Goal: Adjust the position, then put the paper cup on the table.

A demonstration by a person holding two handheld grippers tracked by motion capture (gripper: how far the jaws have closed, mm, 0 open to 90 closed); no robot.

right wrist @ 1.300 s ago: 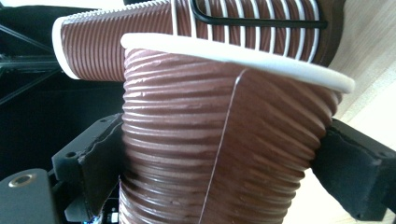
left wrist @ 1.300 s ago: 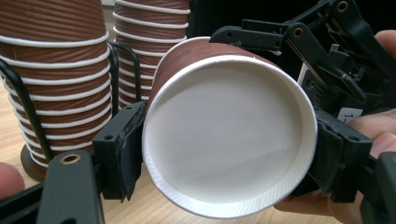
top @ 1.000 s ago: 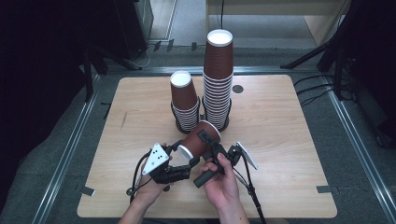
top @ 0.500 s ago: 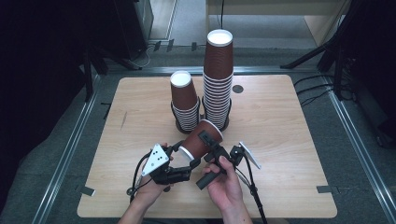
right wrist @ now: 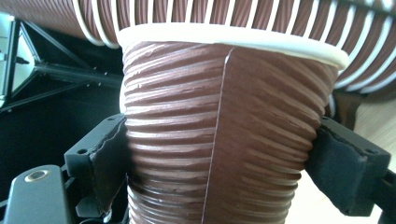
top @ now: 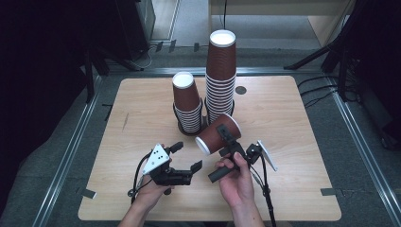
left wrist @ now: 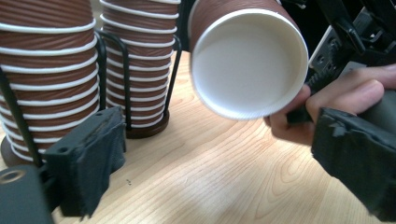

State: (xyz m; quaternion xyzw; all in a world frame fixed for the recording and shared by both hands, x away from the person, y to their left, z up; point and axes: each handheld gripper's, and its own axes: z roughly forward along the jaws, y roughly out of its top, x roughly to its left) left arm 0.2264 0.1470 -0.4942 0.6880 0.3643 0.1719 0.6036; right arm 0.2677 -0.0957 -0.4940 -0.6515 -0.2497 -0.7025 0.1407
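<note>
Two upside-down stacks of brown ribbed paper cups stand in black wire holders: a short stack [top: 187,101] and a tall stack [top: 221,75]. My right gripper [top: 226,138] is shut on a single brown cup [top: 218,134], held tilted above the table in front of the tall stack. Its white mouth [left wrist: 250,65] faces my left gripper. In the right gripper view both pads [right wrist: 109,163] press the cup's ribbed wall [right wrist: 219,140]. My left gripper [top: 187,157] stands open low over the table, just left of the cup, with nothing between its pads [left wrist: 86,163].
The wooden table [top: 293,118] has bare surface to the left and right of the stacks. A small dark round mark [top: 241,90] lies beside the tall stack. Metal rails and dark stands border the table. The right hand [left wrist: 336,100] is close to my left gripper's right jaw.
My right gripper has shifted slightly to the right and up with the cup, drawing it away from the left gripper. The left gripper has barely moved.
</note>
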